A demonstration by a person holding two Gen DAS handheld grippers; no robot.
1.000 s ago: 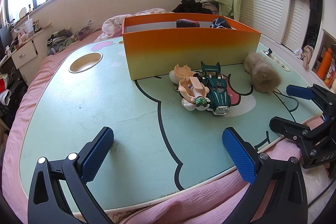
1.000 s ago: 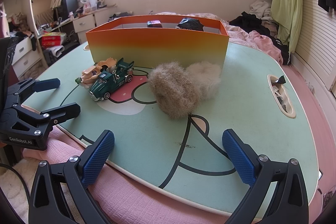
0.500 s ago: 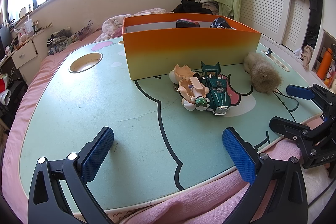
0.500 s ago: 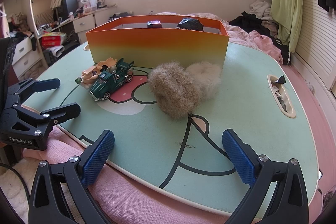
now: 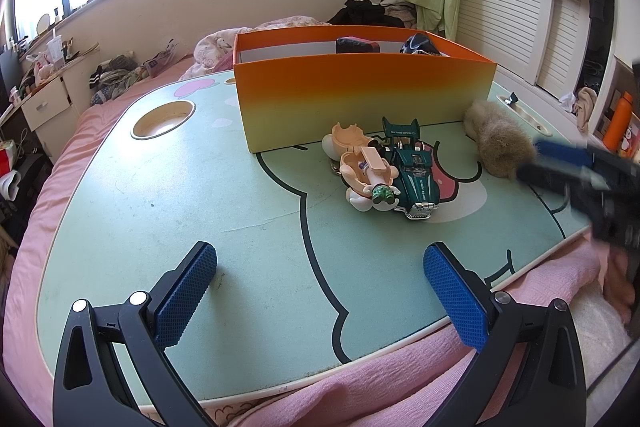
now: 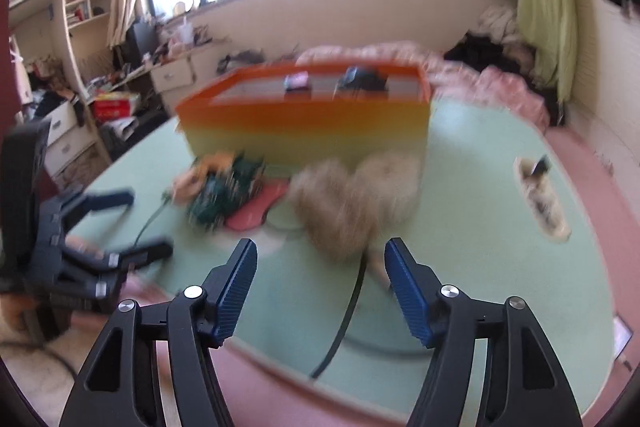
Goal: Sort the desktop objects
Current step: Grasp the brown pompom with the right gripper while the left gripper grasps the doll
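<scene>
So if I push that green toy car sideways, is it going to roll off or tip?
The green toy car sits on four wheels, so it probably rolls lengthwise and scrapes sideways. It looks low and wide, so tipping seems unlikely. It touches the peach plastic toy, which would likely get shoved along.

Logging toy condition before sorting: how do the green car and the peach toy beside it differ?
The green car is dark and glossy with chrome trim; the peach toy is pale and matte. The car sits whole on its wheels; the peach toy lies opened, its hollow shells up. Both rest touching on the table before the orange box.
</scene>
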